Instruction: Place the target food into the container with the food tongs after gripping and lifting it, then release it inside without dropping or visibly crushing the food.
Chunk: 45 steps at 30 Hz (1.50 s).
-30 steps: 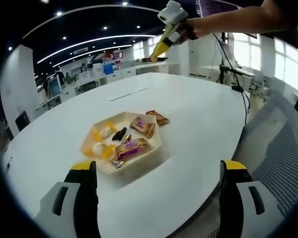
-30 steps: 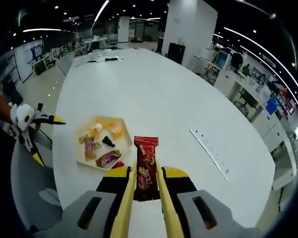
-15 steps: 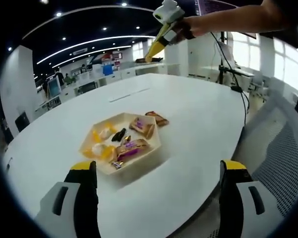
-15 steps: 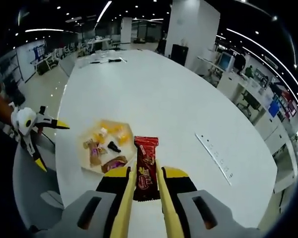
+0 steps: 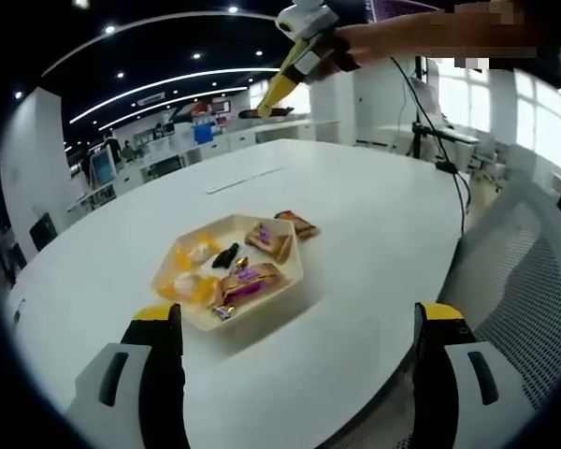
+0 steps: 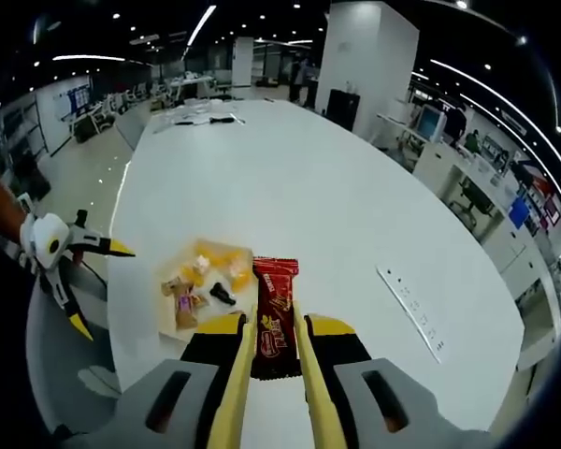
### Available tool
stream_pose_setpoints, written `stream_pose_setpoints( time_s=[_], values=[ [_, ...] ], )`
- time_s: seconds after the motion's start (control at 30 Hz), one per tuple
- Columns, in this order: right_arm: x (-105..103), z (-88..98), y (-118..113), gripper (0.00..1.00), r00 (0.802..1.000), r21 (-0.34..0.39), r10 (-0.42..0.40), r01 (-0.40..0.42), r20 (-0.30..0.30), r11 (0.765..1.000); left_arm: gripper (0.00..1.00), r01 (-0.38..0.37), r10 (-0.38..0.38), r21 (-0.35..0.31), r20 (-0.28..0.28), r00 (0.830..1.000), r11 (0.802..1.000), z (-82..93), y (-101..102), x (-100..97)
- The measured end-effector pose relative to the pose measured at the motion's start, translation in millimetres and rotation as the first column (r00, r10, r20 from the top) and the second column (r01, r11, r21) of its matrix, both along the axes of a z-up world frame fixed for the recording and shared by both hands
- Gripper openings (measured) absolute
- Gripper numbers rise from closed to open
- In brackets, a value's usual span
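Right gripper (image 6: 274,346) clamping red foil-wrapped snack bar (image 6: 273,313), now above hexagonal cream snack tray (image 6: 198,285) at 10 o'clock, broad white table (image 6: 299,196) open around, left gripper (image 5: 290,327) jaws spread.

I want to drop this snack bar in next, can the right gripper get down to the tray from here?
Probably yes: the right gripper, shut on the red snack bar, hangs above the tray, nothing between.

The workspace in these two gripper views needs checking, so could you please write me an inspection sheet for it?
Surface: white table, mostly bare.
Job's things: red snack bar clamped in the right gripper; tan tray of wrapped snacks on the table.
Clutter: one brown snack lying at the tray's far edge.
Grippers: right shut on the bar, held above the table; left gripper open, empty.
Cables: black cable hanging off the table's far side.
Surroundings: mesh chair, open office with desks.
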State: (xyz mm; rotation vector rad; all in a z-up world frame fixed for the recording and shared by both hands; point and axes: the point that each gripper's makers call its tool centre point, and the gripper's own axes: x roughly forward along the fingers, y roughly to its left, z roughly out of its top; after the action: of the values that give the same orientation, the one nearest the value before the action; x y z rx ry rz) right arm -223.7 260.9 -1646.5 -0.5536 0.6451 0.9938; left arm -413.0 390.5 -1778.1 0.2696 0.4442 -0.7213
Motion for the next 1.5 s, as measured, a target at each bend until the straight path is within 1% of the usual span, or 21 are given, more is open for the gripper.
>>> stream_pose_setpoints(
  time_s=[0.2, 0.73, 0.8, 0.87, 1.3, 1.5],
  values=[
    [-1.3, 4.8, 15.0, 0.23, 1.000, 0.016, 0.012, -0.012, 0.003, 1.000, 0.99, 0.007, -0.007, 0.009, 0.002, 1.000, 1.000, -0.9, -0.4, -0.6],
    [-4.2, 12.1, 52.5, 0.23, 0.998, 0.036, 0.064, -0.064, 0.007, 0.997, 0.99, -0.001, 0.001, -0.006, 0.002, 1.000, 1.000, 0.2, 0.5, 0.5],
    [-6.1, 13.0, 58.7, 0.23, 0.997, 0.038, 0.075, -0.075, 0.005, 0.996, 0.99, 0.002, -0.002, -0.001, -0.001, 1.000, 1.000, -0.4, 0.2, -0.1],
    [-9.7, 13.0, 65.5, 0.23, 0.996, 0.047, 0.090, -0.089, -0.010, 0.995, 0.99, 0.006, -0.006, -0.003, -0.002, 1.000, 1.000, -0.3, -0.5, -0.5],
    [-15.2, 13.2, 93.8, 0.24, 0.991, 0.040, 0.132, -0.131, -0.008, 0.991, 0.98, 0.017, -0.017, 0.009, -0.004, 1.000, 1.000, -2.4, -1.3, -1.9],
    [-18.3, 16.8, 107.5, 0.24, 0.988, 0.045, 0.157, -0.157, 0.001, 0.987, 0.98, 0.020, -0.020, 0.006, -0.003, 1.000, 1.000, -1.3, -2.2, -2.4]
  ],
)
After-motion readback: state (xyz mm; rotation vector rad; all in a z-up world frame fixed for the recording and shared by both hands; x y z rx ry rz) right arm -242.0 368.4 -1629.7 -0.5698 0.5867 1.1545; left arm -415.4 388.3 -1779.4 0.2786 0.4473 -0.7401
